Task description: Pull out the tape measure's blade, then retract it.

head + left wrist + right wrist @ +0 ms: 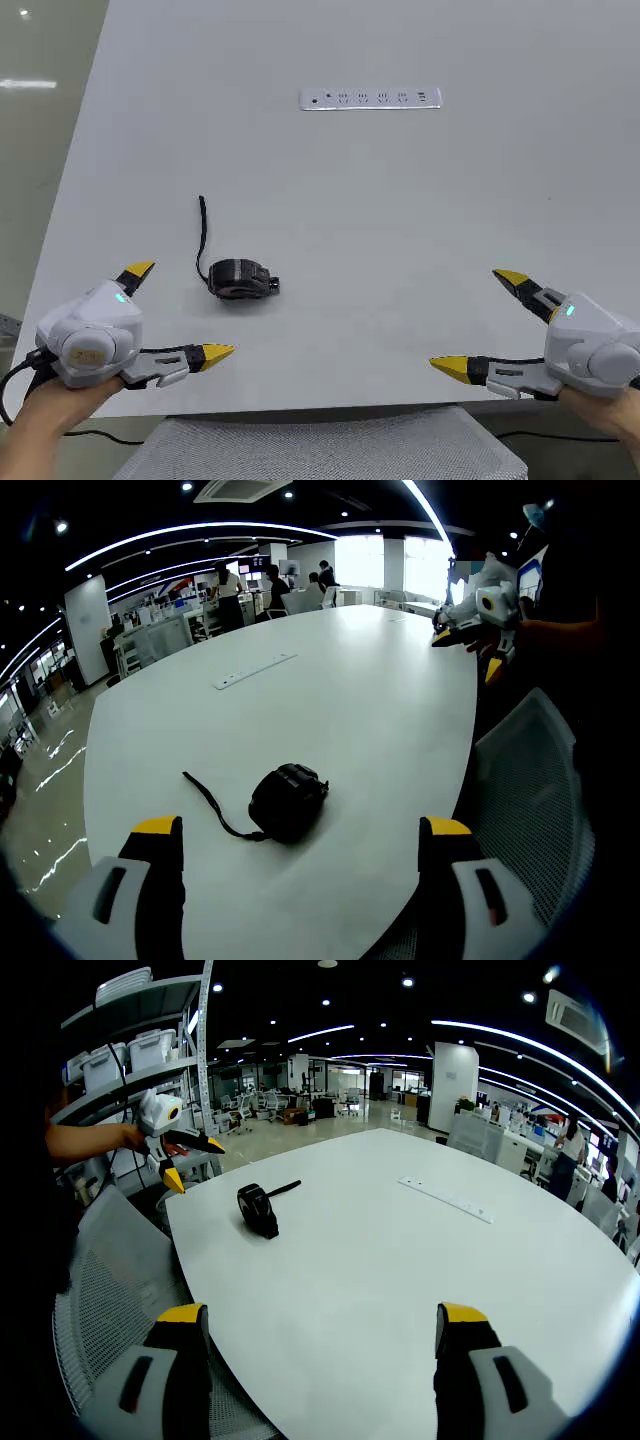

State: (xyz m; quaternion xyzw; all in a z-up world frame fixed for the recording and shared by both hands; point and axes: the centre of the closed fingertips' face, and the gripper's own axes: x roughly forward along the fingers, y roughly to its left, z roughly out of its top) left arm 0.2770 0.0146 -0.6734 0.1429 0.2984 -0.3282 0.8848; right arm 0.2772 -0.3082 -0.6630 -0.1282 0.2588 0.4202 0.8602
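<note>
One black tape measure (240, 279) is lying on the white table (400, 220), toward the near left. Its blade is sitting inside the case, and its single thin black strap (201, 235) is trailing off toward the far side.

Two grippers are hovering over the near edge. The left gripper (180, 310) is hanging just near and left of the tape measure without touching it. Its yellow-tipped jaws are standing wide apart and holding nothing. The right gripper (477, 321) is hovering well apart to the right, and its jaws are likewise spread wide with nothing between them.

One white power strip (370, 98) is lying flat on the far part of the table, well apart from the tape measure. One grey mesh chair (320, 450) is sitting against the near edge, between the two grippers. In the right gripper view, shelving (150, 1055) holding pale bins is standing beyond the table's left side.
</note>
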